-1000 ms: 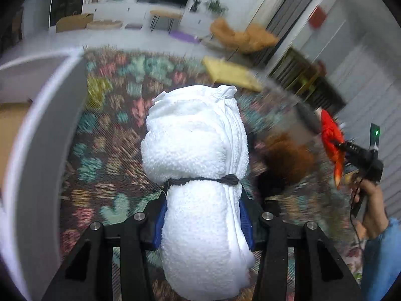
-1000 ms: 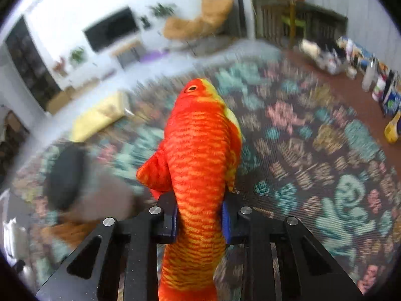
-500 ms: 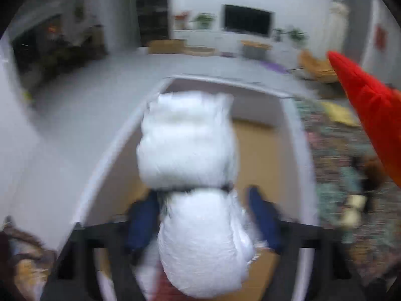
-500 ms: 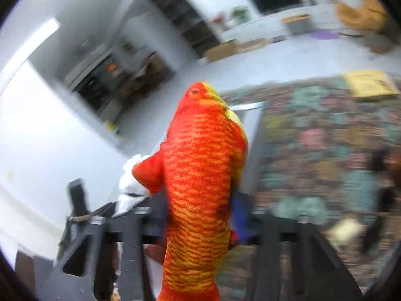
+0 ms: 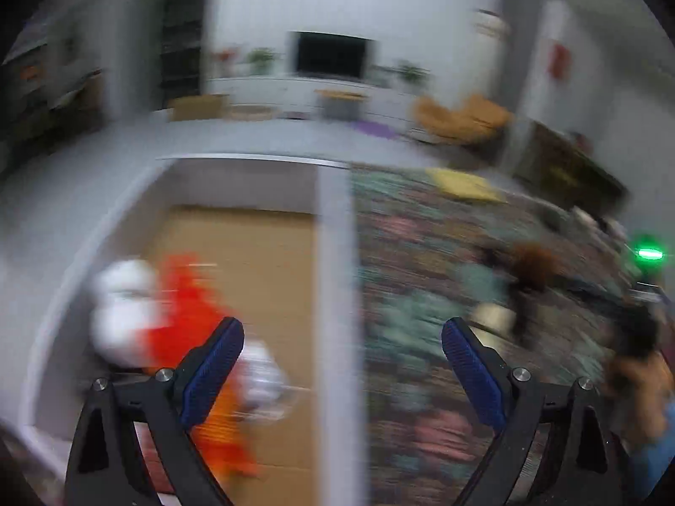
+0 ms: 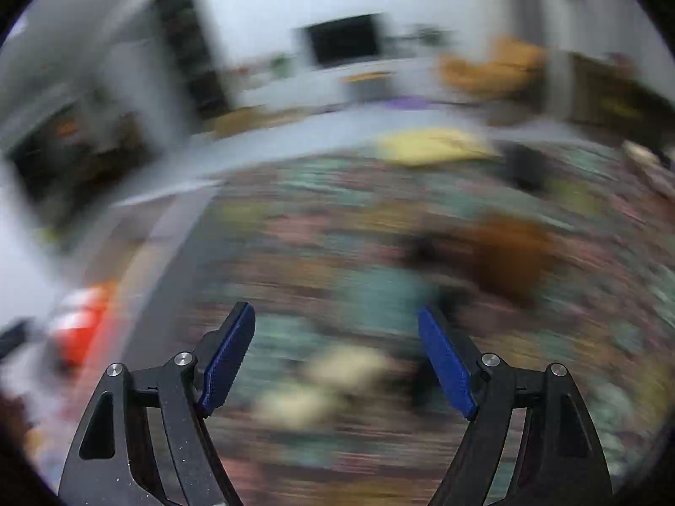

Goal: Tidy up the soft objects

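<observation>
Both views are motion-blurred. My left gripper (image 5: 342, 333) is open and empty, above the right wall of a white box (image 5: 335, 253) with a cardboard-brown floor. Inside the box lie the white rolled towel (image 5: 120, 312) and the orange plush fish (image 5: 190, 316), at the lower left. My right gripper (image 6: 336, 320) is open and empty over the patterned rug (image 6: 379, 232). The fish (image 6: 82, 329) shows in the right wrist view at the far left, inside the box. A brown plush toy (image 5: 535, 267) lies on the rug to the right, and also shows in the right wrist view (image 6: 502, 253).
A yellow cushion (image 5: 464, 183) lies on the rug farther back. A pale soft object (image 6: 329, 379) lies on the rug just beyond my right gripper. The other hand-held gripper with a green light (image 5: 649, 253) is at the right edge. A TV and cabinet stand at the back wall.
Both grippers have opened and let go: the towel and the fish now lie in the box. Both grippers are swinging right, toward the rug.
</observation>
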A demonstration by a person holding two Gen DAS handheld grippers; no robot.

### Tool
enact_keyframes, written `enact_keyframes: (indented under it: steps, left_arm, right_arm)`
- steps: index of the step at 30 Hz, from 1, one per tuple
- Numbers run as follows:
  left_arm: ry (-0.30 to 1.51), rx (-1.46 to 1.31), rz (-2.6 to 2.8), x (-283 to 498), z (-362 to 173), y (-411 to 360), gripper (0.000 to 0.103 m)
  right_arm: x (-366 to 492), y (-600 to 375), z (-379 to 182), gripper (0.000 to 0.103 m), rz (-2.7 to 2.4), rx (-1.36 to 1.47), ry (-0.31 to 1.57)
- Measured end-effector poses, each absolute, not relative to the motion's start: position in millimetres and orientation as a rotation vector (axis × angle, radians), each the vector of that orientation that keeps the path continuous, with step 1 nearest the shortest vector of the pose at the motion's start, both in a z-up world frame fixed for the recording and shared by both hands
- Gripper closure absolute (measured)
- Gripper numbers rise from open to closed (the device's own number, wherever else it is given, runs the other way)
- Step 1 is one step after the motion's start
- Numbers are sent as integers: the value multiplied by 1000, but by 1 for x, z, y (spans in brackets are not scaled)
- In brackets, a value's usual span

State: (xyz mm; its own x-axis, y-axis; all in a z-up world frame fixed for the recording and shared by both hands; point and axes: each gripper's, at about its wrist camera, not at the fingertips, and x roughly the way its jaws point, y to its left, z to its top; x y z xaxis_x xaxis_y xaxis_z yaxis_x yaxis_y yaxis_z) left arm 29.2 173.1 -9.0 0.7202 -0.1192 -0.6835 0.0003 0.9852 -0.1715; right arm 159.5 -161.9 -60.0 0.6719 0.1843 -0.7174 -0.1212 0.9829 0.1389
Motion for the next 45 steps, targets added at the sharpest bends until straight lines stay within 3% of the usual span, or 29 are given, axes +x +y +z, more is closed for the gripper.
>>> enact_keyframes:
  steps: [7, 11, 17, 19, 45]
  left_arm:
    - [927, 15, -263, 56, -100, 35, 5]
    - [979, 79, -210, 85, -143, 29, 5]
    - [996, 79, -270, 115, -168, 20, 5]
    - [971, 127, -276, 115, -171, 13, 0]
    - [939, 125, -260, 121, -172, 12, 0]
  right_arm:
    - [152, -256, -143, 21, -84, 57, 950]
    - [156, -260, -156, 17, -91, 57, 937]
    - [158, -263, -158, 13, -88, 62, 926]
    - [158, -262, -157, 13, -88, 62, 926]
    - [158, -262, -156, 12, -86, 62, 926]
